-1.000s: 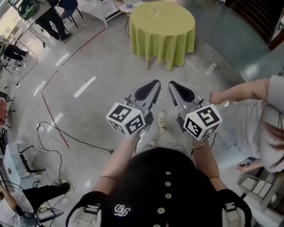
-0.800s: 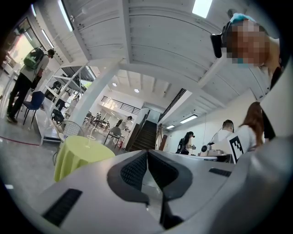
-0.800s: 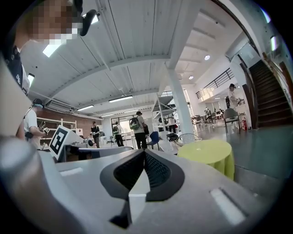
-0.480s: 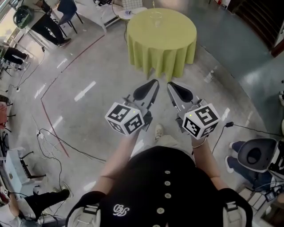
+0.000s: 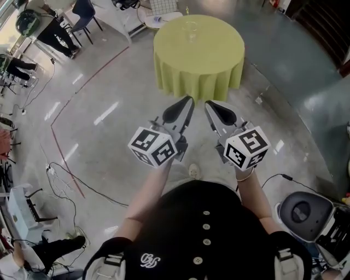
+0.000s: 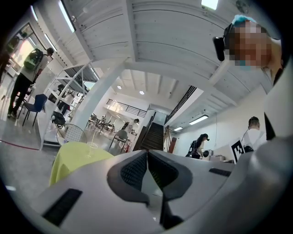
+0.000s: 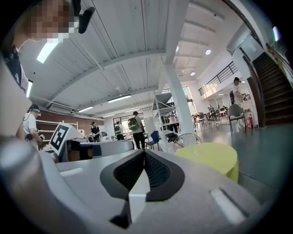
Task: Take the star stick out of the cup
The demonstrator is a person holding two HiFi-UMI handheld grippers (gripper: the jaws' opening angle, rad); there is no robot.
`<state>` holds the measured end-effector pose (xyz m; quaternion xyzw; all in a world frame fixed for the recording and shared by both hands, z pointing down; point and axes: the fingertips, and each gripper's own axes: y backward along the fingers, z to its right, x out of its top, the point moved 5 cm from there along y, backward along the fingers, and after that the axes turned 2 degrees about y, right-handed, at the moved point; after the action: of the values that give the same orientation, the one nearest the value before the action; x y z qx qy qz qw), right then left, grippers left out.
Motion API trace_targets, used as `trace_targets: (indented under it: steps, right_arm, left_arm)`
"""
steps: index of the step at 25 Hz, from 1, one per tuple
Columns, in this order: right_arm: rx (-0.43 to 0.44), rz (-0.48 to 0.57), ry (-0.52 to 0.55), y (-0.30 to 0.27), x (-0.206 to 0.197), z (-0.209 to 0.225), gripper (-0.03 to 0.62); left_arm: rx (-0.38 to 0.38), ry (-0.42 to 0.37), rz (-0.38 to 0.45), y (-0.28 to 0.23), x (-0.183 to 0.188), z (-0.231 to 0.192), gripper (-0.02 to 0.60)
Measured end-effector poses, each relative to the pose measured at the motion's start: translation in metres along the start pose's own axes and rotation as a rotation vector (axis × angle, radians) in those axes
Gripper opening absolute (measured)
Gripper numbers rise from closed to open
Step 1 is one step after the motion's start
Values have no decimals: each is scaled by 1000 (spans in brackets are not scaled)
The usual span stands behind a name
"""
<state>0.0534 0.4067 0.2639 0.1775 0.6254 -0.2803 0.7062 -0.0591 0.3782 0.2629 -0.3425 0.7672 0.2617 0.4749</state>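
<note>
A clear glass cup (image 5: pixel 191 30) stands on a round table with a yellow-green cloth (image 5: pixel 199 60), far ahead on the floor. The star stick is too small to make out in it. Both grippers are held at waist height, well short of the table, pointing toward it. My left gripper (image 5: pixel 187 100) is shut with nothing in it, and my right gripper (image 5: pixel 209 104) is the same. In the left gripper view the left gripper (image 6: pixel 147 154) has pads meeting, with the table (image 6: pixel 73 157) and cup (image 6: pixel 93 147) beyond. The right gripper view shows the right gripper (image 7: pixel 144 153) closed, the table (image 7: pixel 213 155) at right.
Cables (image 5: pixel 65 175) trail over the floor at left beside a red floor line (image 5: pixel 60 136). A round grey machine (image 5: pixel 303 210) sits at the lower right. Chairs and seated people (image 5: pixel 49 33) fill the upper left. A wire-backed chair (image 5: pixel 163 6) stands behind the table.
The table has drawn nearer and lower in the head view as the person walks toward it. The person at right has left view; the round machine has come in at lower right.
</note>
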Motion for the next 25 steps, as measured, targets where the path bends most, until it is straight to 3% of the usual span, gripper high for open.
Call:
trace_targets:
  steps: [7,25]
  right_arm:
    - [7,-8,-14,-10,-10,31,3]
    - [-25,-33,-45,-82,-11,92,3]
  left_arm:
    - [18,14,-21,-28,-15,-19,20]
    - [-12,49,-67,-92,-11,-94,20]
